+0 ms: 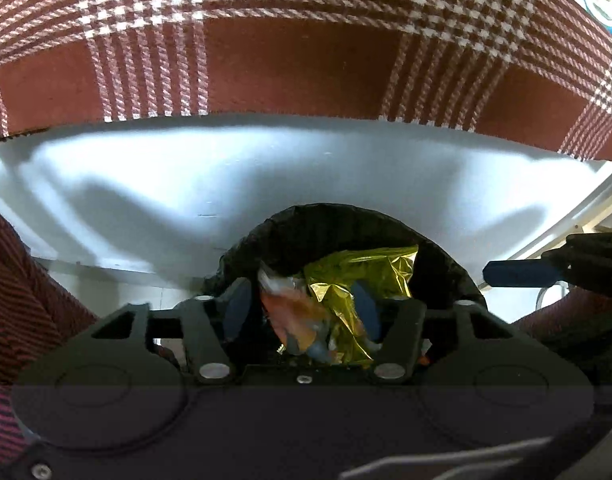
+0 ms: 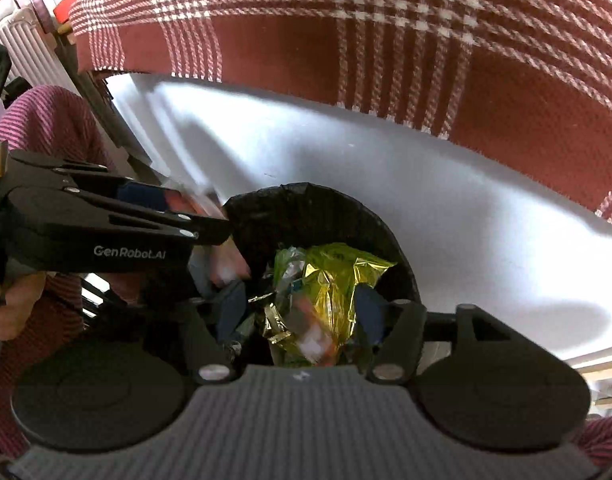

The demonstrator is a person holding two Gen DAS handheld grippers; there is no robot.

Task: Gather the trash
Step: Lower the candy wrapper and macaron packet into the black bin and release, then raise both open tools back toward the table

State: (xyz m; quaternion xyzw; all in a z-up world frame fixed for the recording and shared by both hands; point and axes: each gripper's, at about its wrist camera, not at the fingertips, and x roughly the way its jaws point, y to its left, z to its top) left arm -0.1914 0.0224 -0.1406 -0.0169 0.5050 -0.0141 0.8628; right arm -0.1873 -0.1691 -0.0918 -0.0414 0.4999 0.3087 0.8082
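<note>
Both claws hang nose-down over the black-lined trash bin, which stands below the edge of the white tabletop with its red checked cloth, so whatever they let go falls straight in. The left claw is spread, and a blurred orange-and-white wrapper sits loose between its pads, seemingly dropping onto the crumpled gold foil already in the bin. The right claw is spread too, with only the heaped trash showing between its fingers, though I cannot say whether it carried anything.
</note>
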